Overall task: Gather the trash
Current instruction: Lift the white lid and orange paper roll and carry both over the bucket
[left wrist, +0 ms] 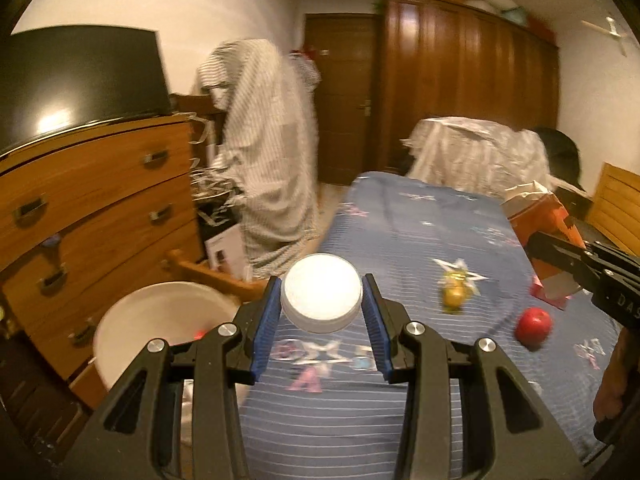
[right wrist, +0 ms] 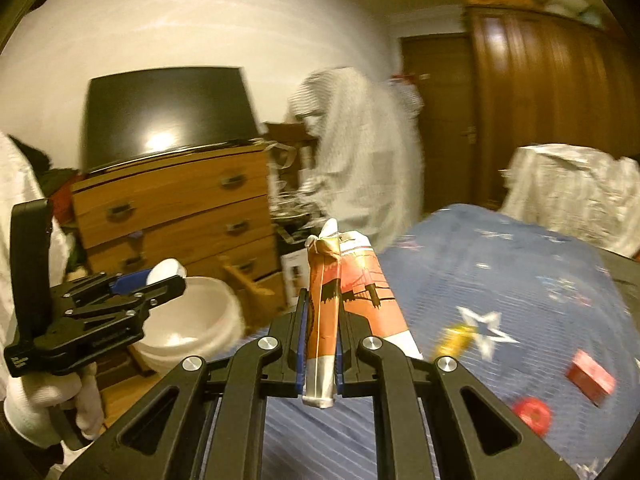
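While your left hand-held gripper (left wrist: 322,309) pinched a white lid (left wrist: 321,297) above the bed (left wrist: 420,232) edge, near the white bucket (left wrist: 160,312), your right hand-held gripper (right wrist: 320,344) clamped a crumpled orange carton (right wrist: 352,292) over the bed.

The bed cover (left wrist: 420,220) is blue with thin white stripes and stars. The round lid (left wrist: 321,292) is white. The paper bag (right wrist: 352,292) is orange. The bucket (left wrist: 132,320) is white.
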Tool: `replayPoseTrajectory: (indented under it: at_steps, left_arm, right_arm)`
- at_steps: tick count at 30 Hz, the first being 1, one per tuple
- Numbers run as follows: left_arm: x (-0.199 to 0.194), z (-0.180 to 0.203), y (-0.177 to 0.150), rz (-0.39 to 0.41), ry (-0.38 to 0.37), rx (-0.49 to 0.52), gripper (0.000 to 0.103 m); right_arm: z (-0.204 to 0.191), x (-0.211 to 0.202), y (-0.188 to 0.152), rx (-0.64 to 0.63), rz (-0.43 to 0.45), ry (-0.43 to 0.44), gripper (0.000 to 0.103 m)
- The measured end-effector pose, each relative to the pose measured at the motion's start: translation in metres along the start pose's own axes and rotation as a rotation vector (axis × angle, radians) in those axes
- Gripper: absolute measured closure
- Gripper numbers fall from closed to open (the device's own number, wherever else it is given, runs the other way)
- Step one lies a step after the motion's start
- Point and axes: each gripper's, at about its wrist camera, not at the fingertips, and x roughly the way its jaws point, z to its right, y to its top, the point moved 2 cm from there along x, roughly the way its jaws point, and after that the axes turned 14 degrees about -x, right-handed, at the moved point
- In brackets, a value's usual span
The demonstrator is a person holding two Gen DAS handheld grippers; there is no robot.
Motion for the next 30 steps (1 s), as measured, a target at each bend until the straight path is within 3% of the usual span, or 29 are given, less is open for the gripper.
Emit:
replayPoseTrajectory:
  at_steps: [6, 13, 19, 26, 30]
  left_arm:
    - [0.002, -0.073, 0.022, -0.013, 0.1, -0.067, 0.064]
    - [0.025, -0.144, 0.034, -0.071, 0.177, -0.138, 0.064]
    - [0.061, -0.182, 0.029, -0.155, 0.195, -0.178, 0.064]
    - [0.079, -0.224, 0.019, -0.202, 0.231, -0.221, 0.064]
    - [0.081, -0.238, 0.016, -0.207, 0.242, -0.235, 0.064]
  right_arm:
    - [-0.064, 0.087, 0.049, -0.054, -0.068, 0.159, 0.092]
    - [-0.128, 0.204, 0.084, -0.099, -0.218, 0.329, 0.092]
    - [-0.171, 0.297, 0.082, -0.125, -0.364, 0.42, 0.092]
    - [-0.195, 0.352, 0.065, -0.126, -0.448, 0.456, 0.092]
    - [-0.192, 0.362, 0.059, -0.115, -0.461, 0.454, 0.092]
